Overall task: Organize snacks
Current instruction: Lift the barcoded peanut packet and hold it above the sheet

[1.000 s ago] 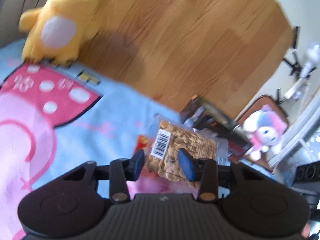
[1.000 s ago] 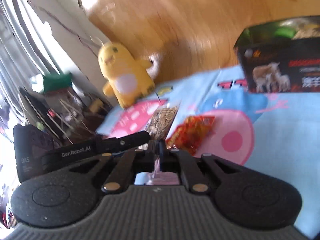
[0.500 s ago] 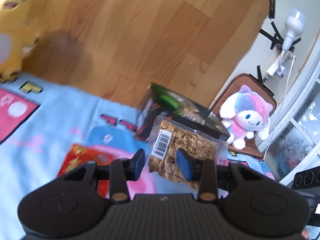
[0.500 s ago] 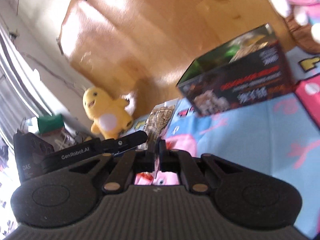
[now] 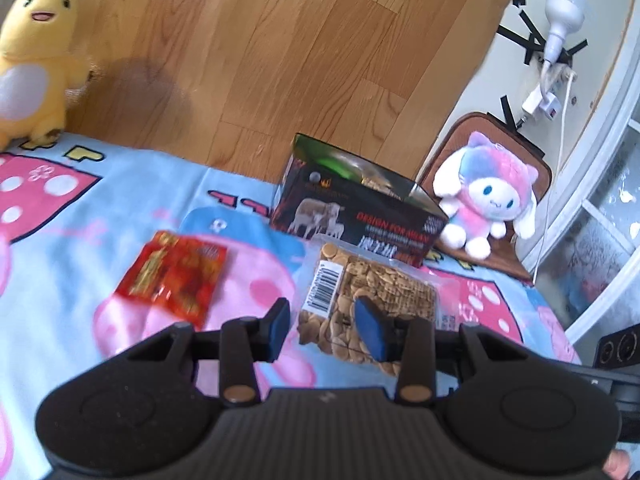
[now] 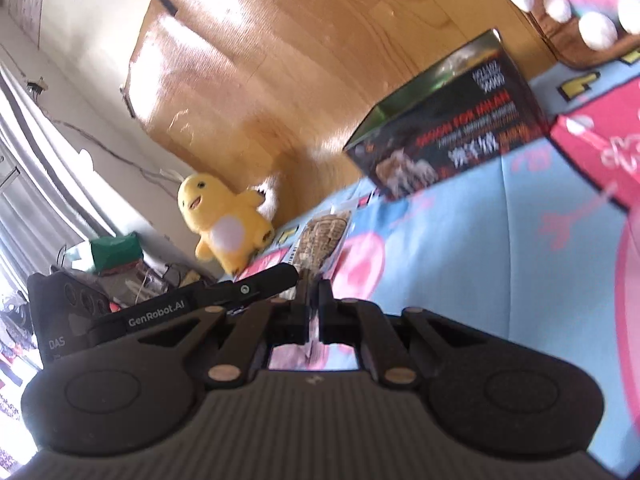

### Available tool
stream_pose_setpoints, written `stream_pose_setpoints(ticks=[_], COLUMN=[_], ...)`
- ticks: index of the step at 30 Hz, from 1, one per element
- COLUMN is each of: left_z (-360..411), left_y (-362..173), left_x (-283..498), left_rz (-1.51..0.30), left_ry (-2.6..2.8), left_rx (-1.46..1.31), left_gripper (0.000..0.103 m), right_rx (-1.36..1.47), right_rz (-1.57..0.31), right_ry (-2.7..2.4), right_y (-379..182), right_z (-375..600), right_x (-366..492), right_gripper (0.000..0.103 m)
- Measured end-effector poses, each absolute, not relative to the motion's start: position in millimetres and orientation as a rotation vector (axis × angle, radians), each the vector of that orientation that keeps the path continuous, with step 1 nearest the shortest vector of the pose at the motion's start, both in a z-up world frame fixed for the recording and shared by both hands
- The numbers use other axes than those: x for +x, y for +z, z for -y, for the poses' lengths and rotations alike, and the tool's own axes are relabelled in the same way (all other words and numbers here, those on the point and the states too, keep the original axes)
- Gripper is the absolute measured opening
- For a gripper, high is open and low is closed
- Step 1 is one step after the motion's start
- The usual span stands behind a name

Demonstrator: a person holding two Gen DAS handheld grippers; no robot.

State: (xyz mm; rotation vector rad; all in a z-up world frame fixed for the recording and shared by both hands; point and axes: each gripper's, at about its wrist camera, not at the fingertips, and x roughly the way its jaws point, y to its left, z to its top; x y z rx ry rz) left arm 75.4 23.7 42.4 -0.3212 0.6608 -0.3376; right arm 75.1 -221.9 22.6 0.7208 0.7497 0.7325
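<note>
A clear bag of round tan crackers hangs in the air, pinched at its edge by my right gripper, which is shut on it; the bag shows edge-on in the right wrist view. My left gripper is open, its blue pads on either side of the bag's near end, not closed on it. A red snack packet lies flat on the blue and pink blanket. An open black box stands at the blanket's far edge, also in the right wrist view.
A yellow plush toy sits at the blanket's far left corner. A pink and blue plush sits on a brown cushion right of the box. Wooden floor lies beyond. A lamp and cables are by the right wall.
Both grippers have moved right with the cracker bag, toward the black box. The red packet has come into the left wrist view. The left jaws have opened a little wider.
</note>
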Motion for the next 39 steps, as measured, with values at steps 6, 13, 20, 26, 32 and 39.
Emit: stream_pose_setpoints(ticks=[6, 13, 20, 26, 32, 39], left_z=[-24, -26, -23, -17, -10, -3], left_y=[45, 42, 43, 46, 46, 40], left_x=[33, -3, -23, -31, -32, -35], left_rz=[-0.627, -0.615, -0.603, -0.591, -0.595, -0.604], left_ry=[-0.328, -0.315, -0.311, -0.31, -0.311, -0.29], left_rx=[-0.304, -0.3, -0.293, -0.27, -0.244, -0.201], left_gripper=[0.037, 0.037, 0.037, 0.037, 0.037, 0.037], right_rx=[0.691, 0.67, 0.662, 0.662, 0.669, 0.673], right_rz=[-0.733, -0.729, -0.719, -0.708, -0.71, -0.729], right_ry=[0.738, 0.745, 0.753, 0.755, 0.749, 0.748], right_y=[31, 31, 32, 32, 29, 21], right_z=[220, 220, 223, 228, 234, 236], right_x=[39, 9, -6, -12, -14, -15], right_gripper=[0.006, 0.006, 0.006, 0.006, 0.006, 0.007])
